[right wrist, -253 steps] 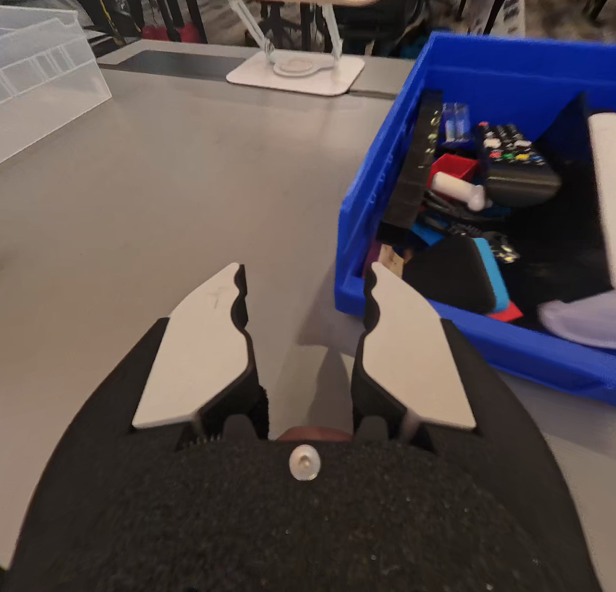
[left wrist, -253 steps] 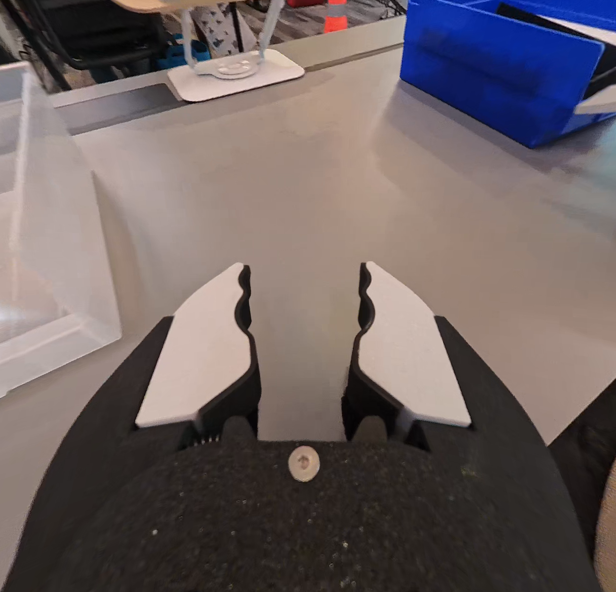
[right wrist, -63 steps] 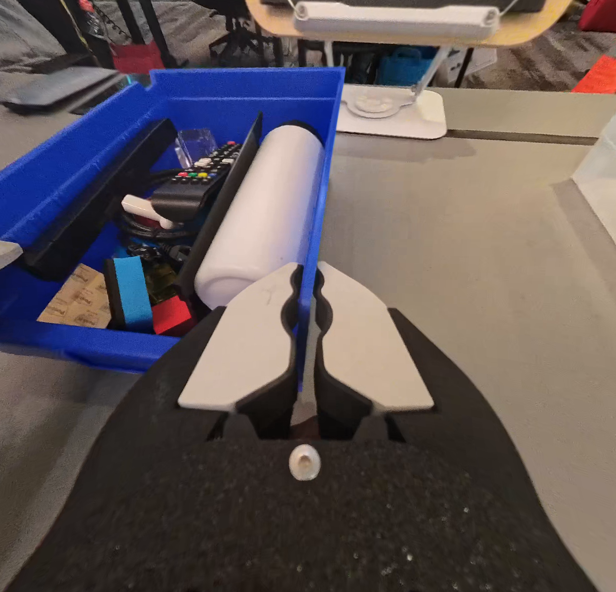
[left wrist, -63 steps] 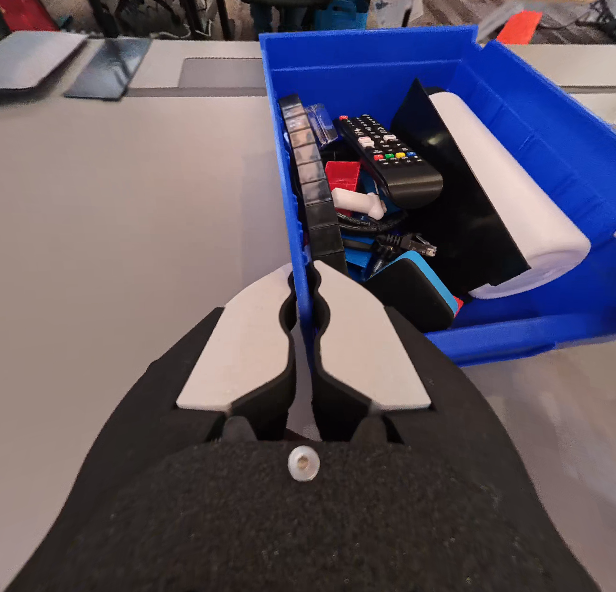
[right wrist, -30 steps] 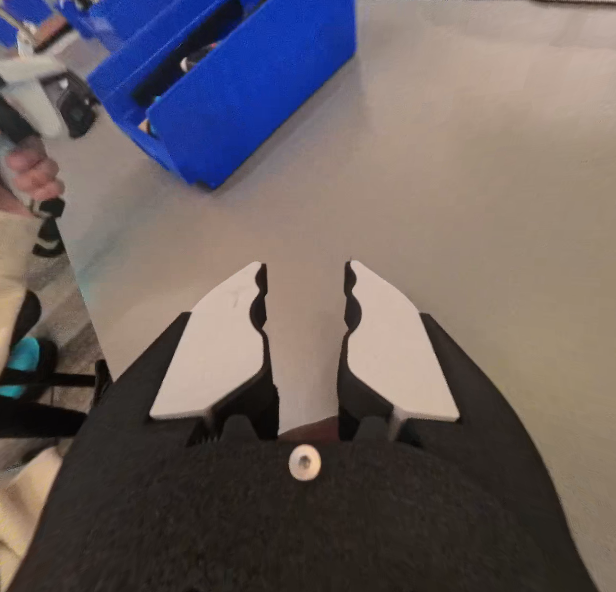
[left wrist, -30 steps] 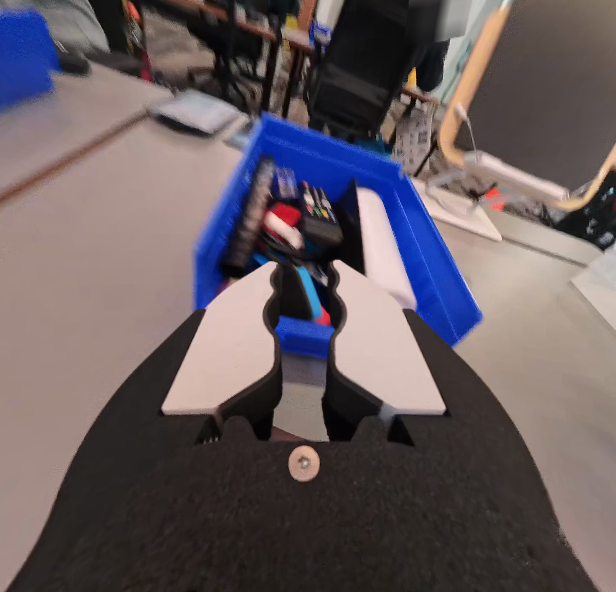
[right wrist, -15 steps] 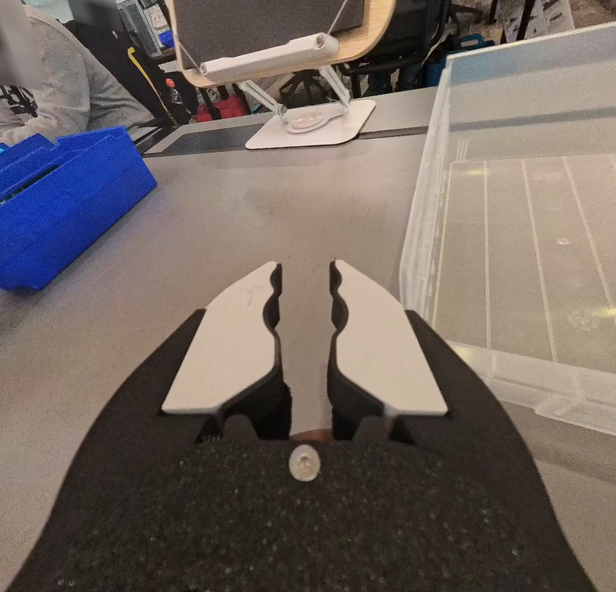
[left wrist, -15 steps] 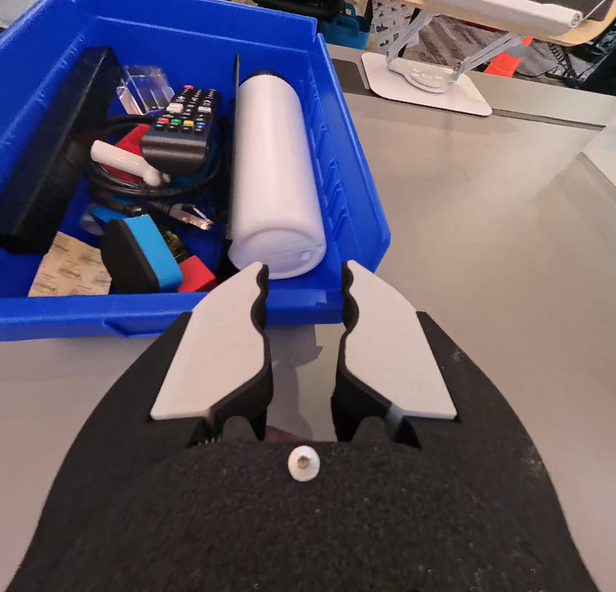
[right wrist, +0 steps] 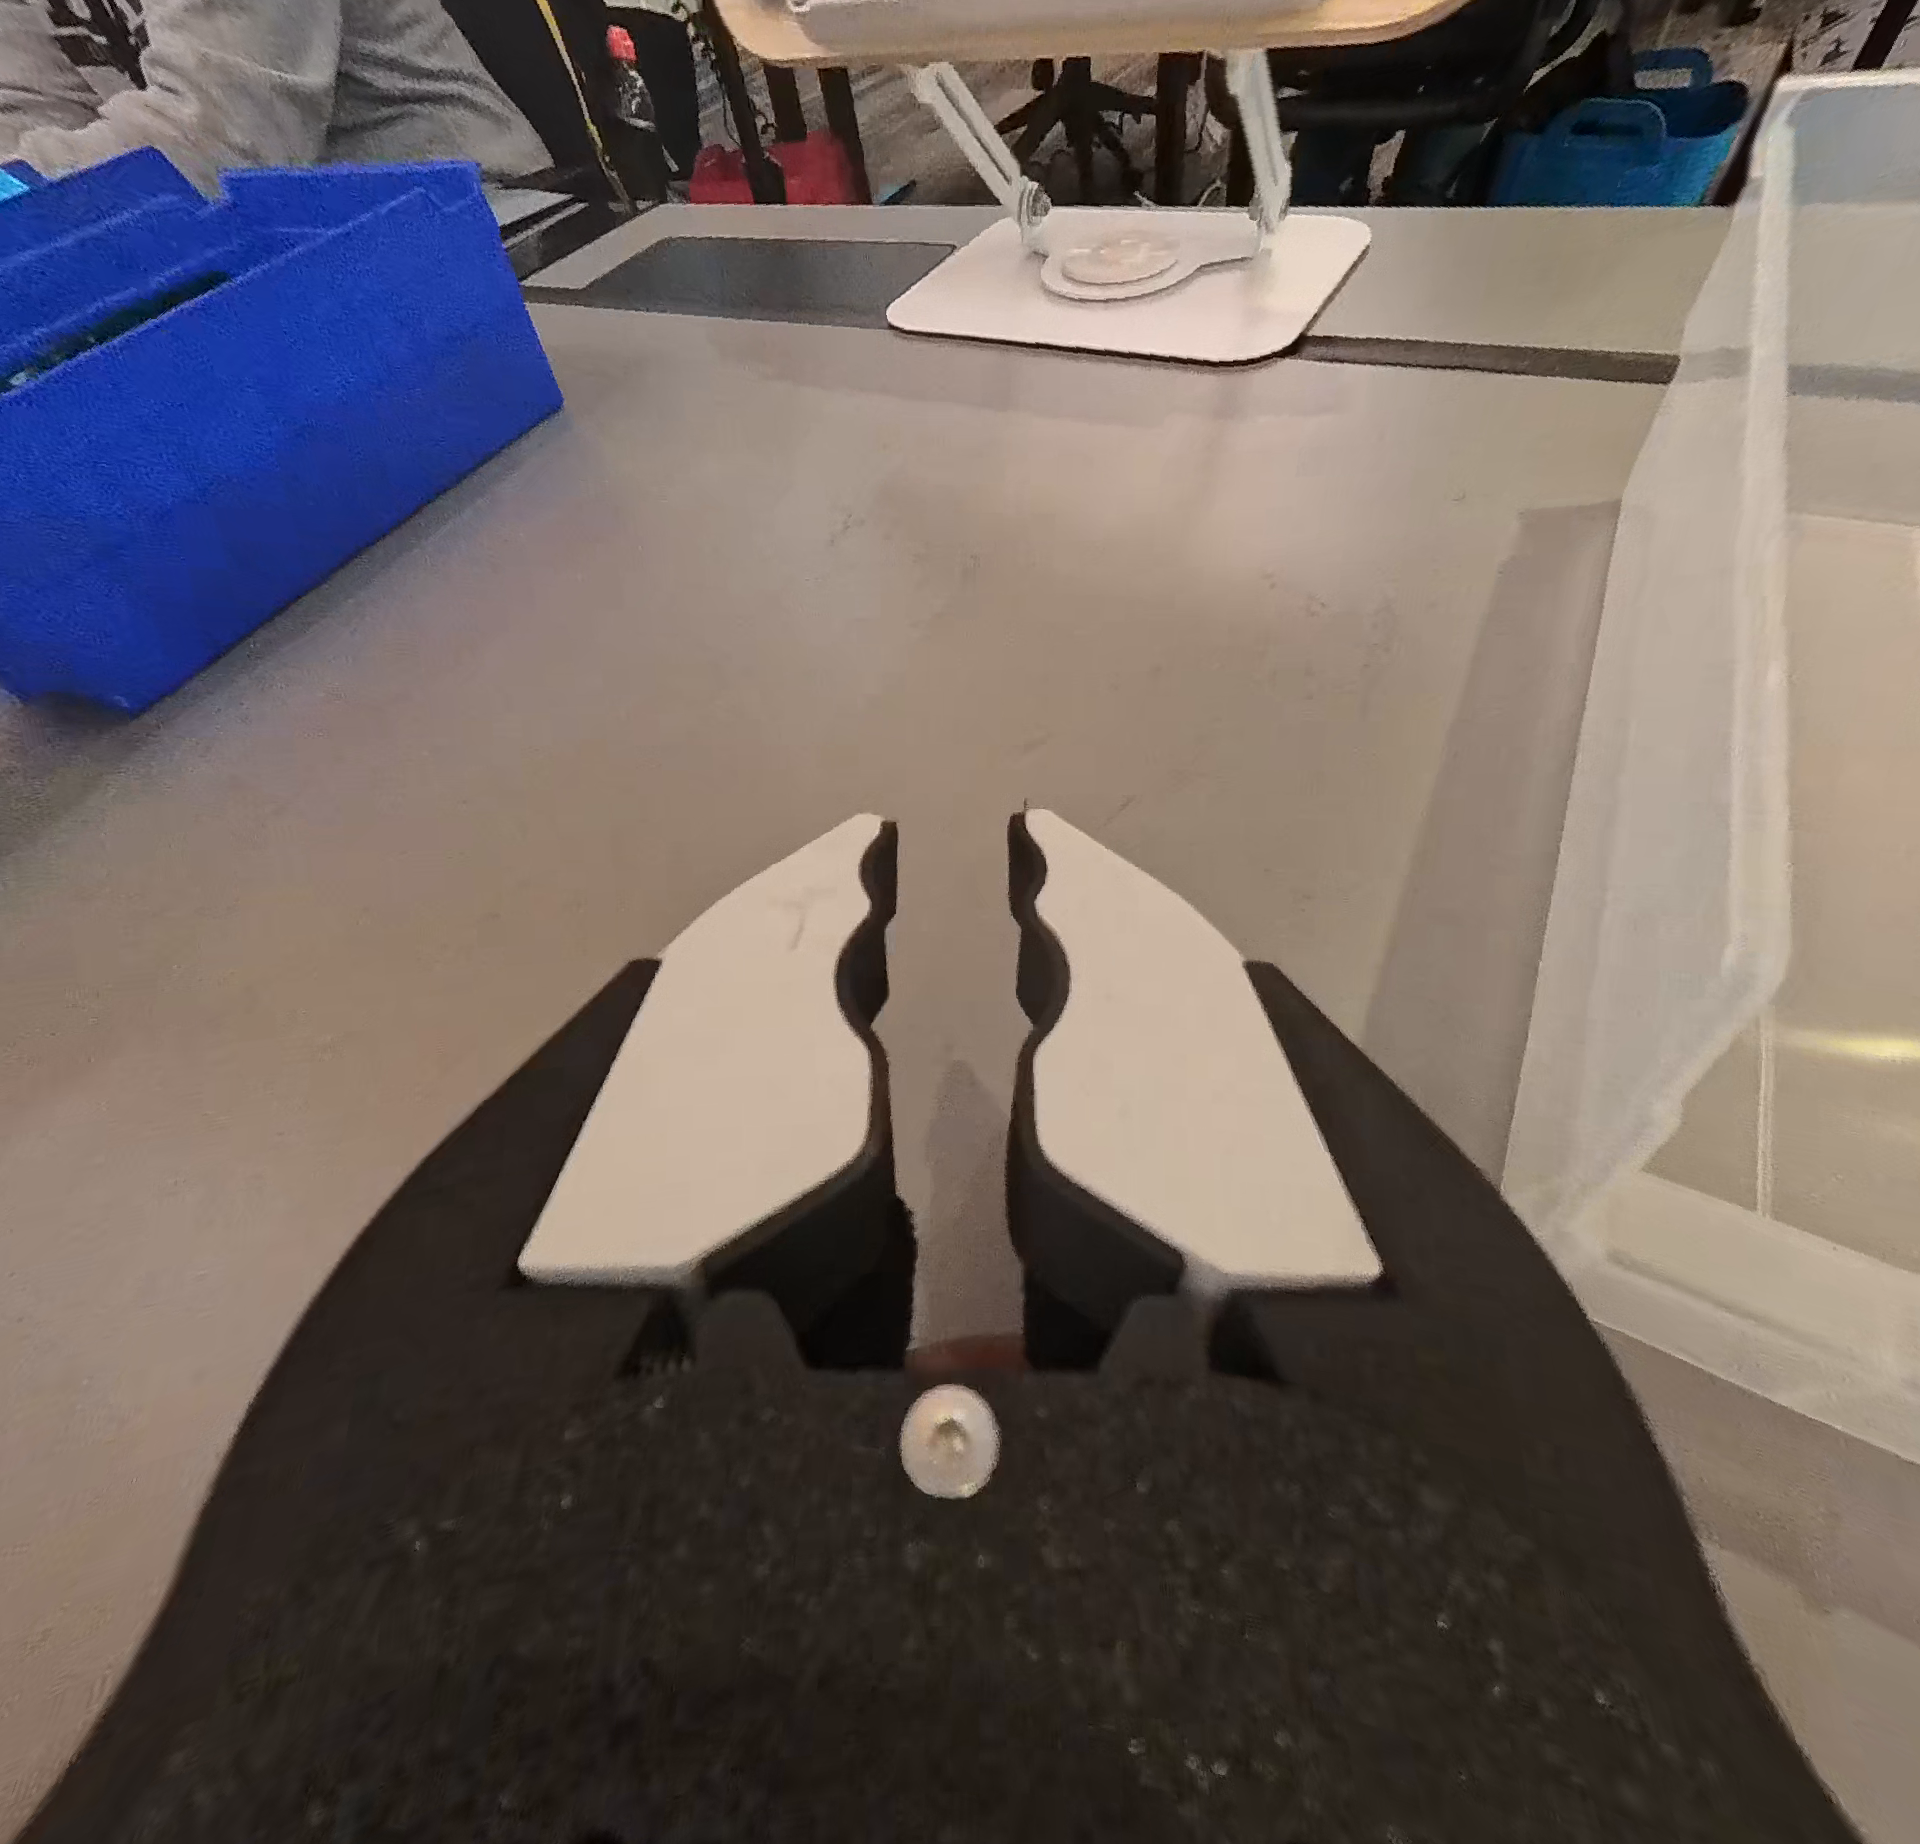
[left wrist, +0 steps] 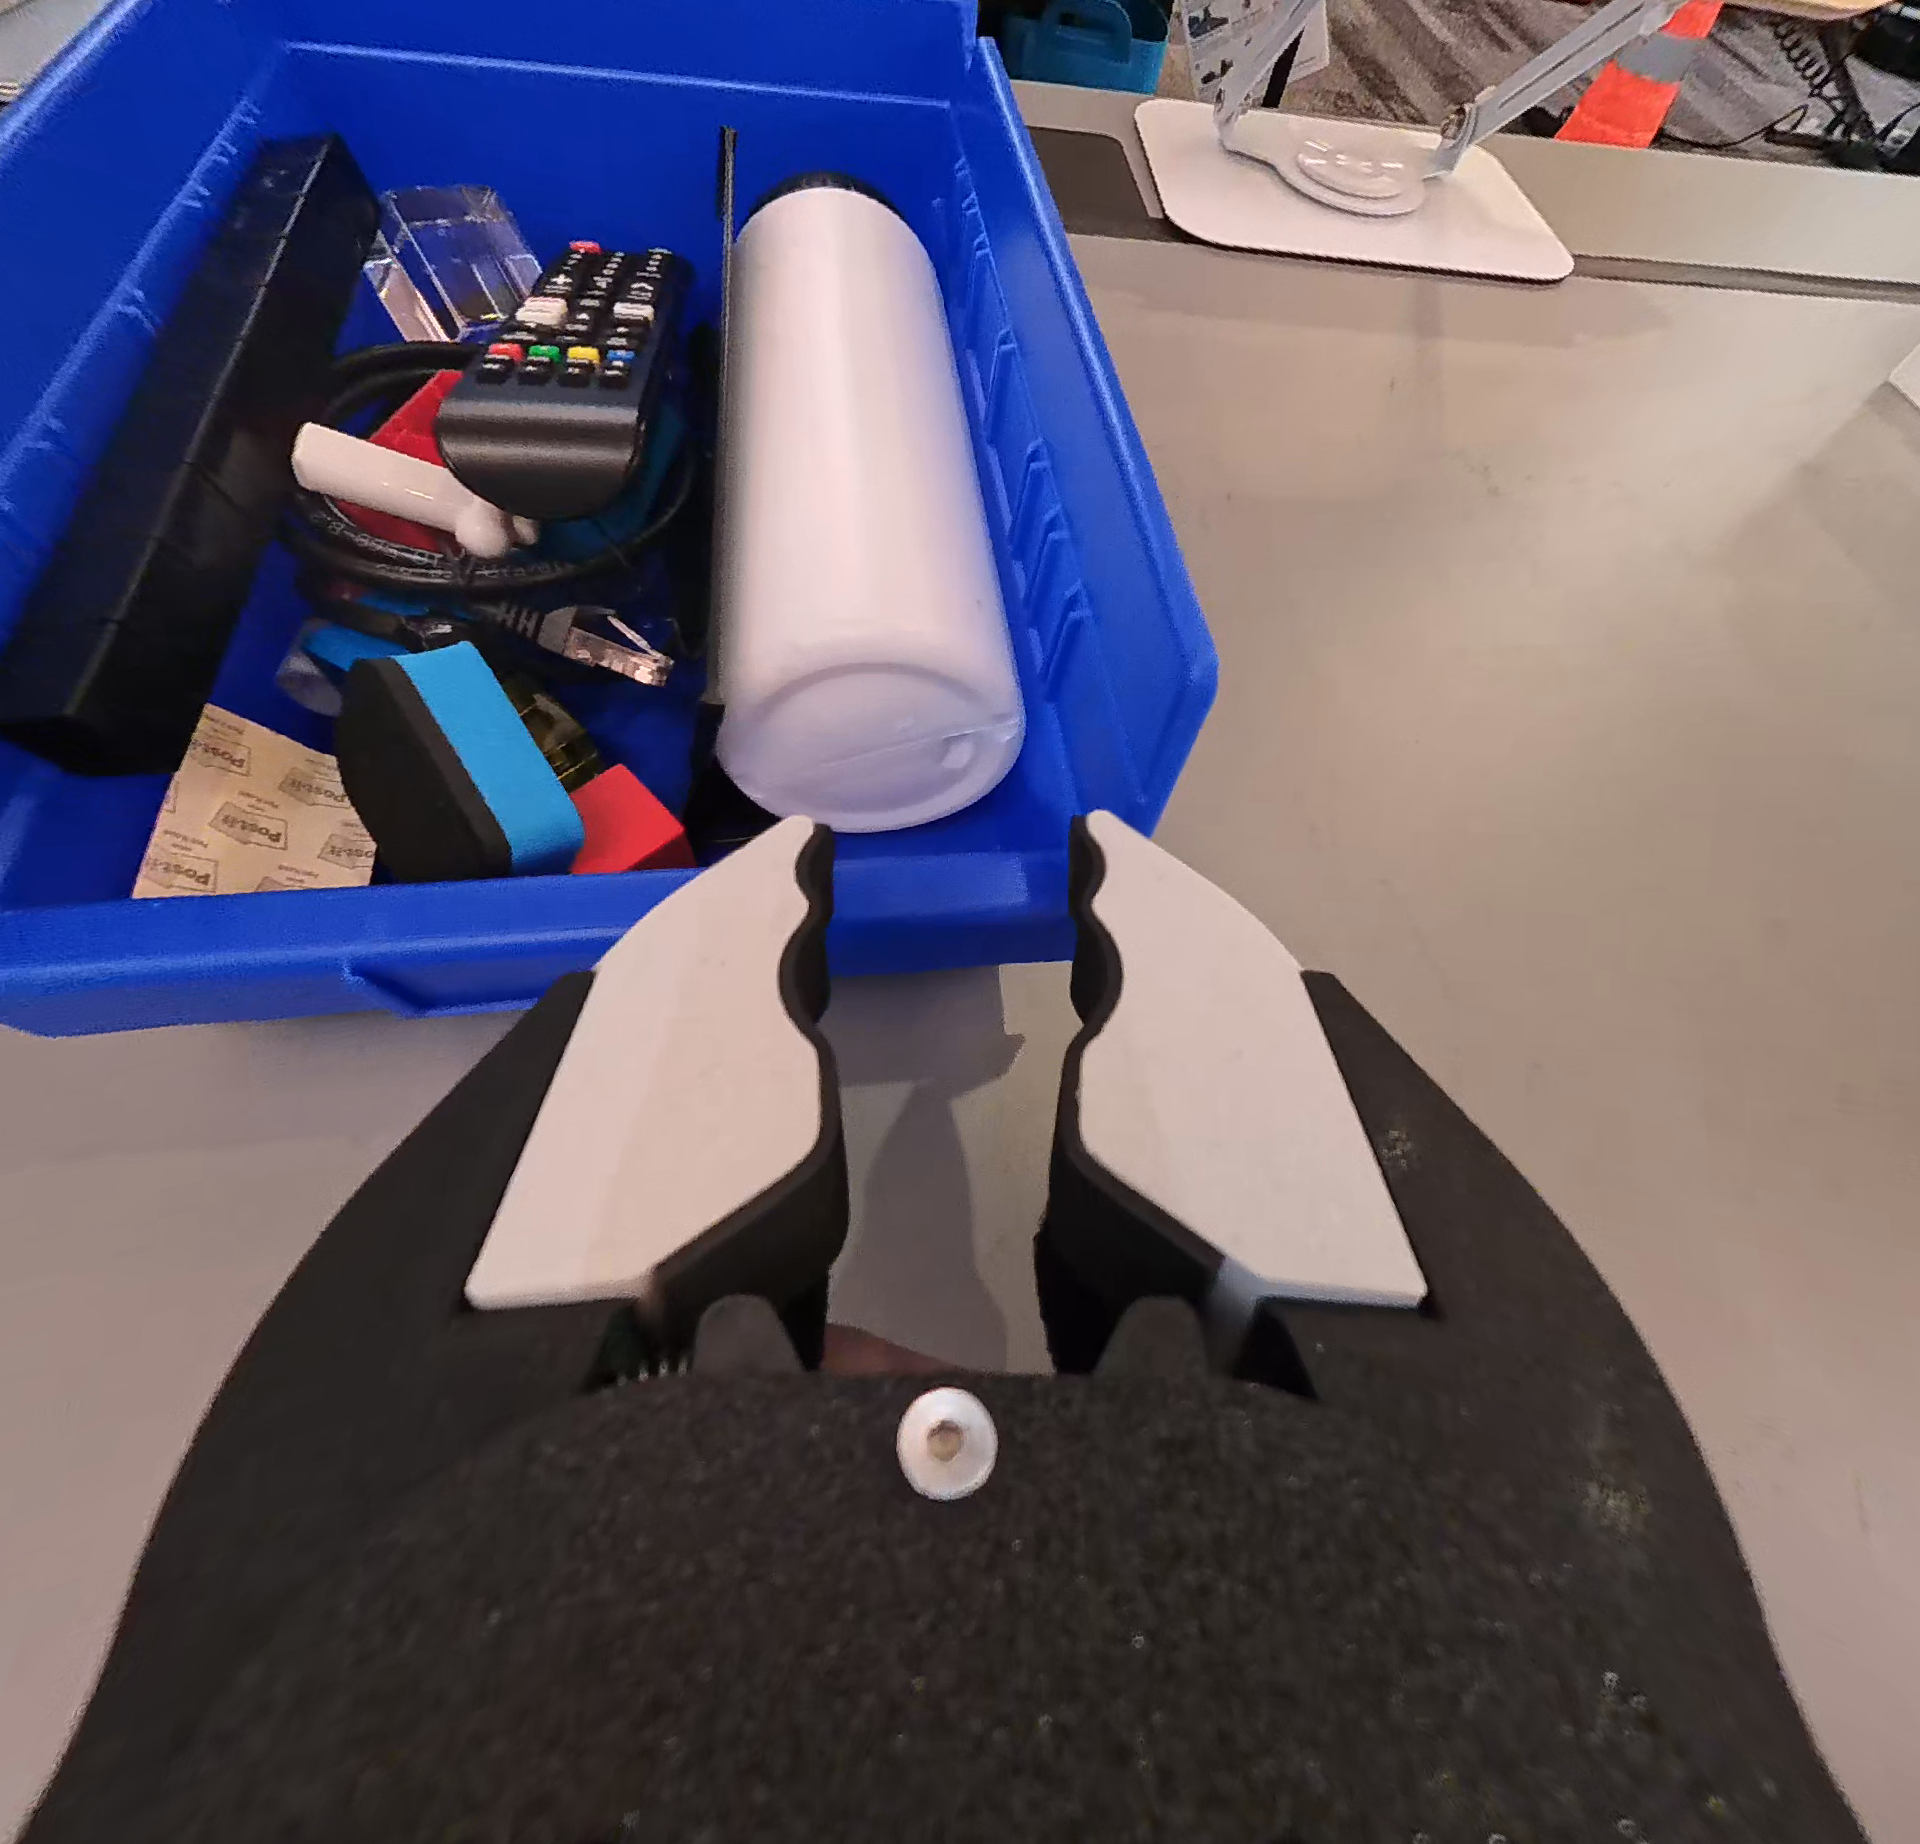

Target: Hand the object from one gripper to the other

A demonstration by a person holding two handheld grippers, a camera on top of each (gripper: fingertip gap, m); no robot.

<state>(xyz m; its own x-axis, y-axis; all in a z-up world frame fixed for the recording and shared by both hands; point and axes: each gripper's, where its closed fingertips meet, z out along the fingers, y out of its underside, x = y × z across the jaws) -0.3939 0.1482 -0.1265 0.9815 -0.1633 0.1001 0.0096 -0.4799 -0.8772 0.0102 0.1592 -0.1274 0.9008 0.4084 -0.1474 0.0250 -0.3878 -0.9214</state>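
A grey counter (right wrist: 1143, 599) spans both views, carrying a blue bin (left wrist: 1091, 506) on one side and a clear plastic tub (right wrist: 1766, 755) on the other. From the right wrist view the blue bin (right wrist: 260, 423) sits well off to the left and the clear tub rises just beside the right tongs (right wrist: 954, 828), whose fingers stand a narrow gap apart with only bare counter between them. At the counter's far edge stands a white stand (right wrist: 1132, 277) with a flat base, holding a board with a pale wooden rim. A person in a grey sleeve (right wrist: 239, 38) sits behind the bin.

The left tongs (left wrist: 948, 838) are spread wide and empty, their tips poised over the near wall of the blue bin. Inside the bin, the largest item is a white cylinder (left wrist: 852, 506), lying on its side along the right wall, its flat end just beyond the tongs' tips. A thin black divider (left wrist: 724, 340) stands beside it. Along the left wall lies a long black bar (left wrist: 197, 444). Between them sit a black remote (left wrist: 566, 381) resting atop a coiled black cable (left wrist: 468, 573), a clear block (left wrist: 447, 256), a white peg-like piece (left wrist: 384, 485), a black-and-blue eraser (left wrist: 457, 766), a red block (left wrist: 629, 838) and a tan printed pad (left wrist: 249, 828).

Neither pair of tongs holds anything; which thing in the bin is to be handed over cannot be told.
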